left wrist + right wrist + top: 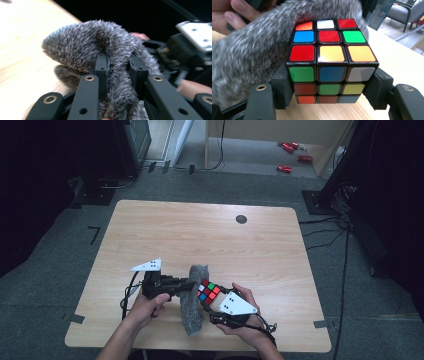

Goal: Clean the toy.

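A grey furry cloth (192,302) stands bunched up near the front of the wooden table (200,230). My left gripper (188,284) comes in from the left and is shut on a fold of the cloth (85,42), its pads sunk in the fur. My right gripper (211,301) is shut on a scrambled Rubik's cube (208,291), with a pad on each side of the cube (329,55). The cube's far side presses against the cloth (249,50). A hand's fingers (234,12) show behind the fur.
A small black round cap (241,219) is set in the table towards the back. Several red objects (287,147) lie on the floor beyond the table. Dark stands and cables (345,220) are to the right of the table. The other gripper (190,45) shows blurred behind the cloth.
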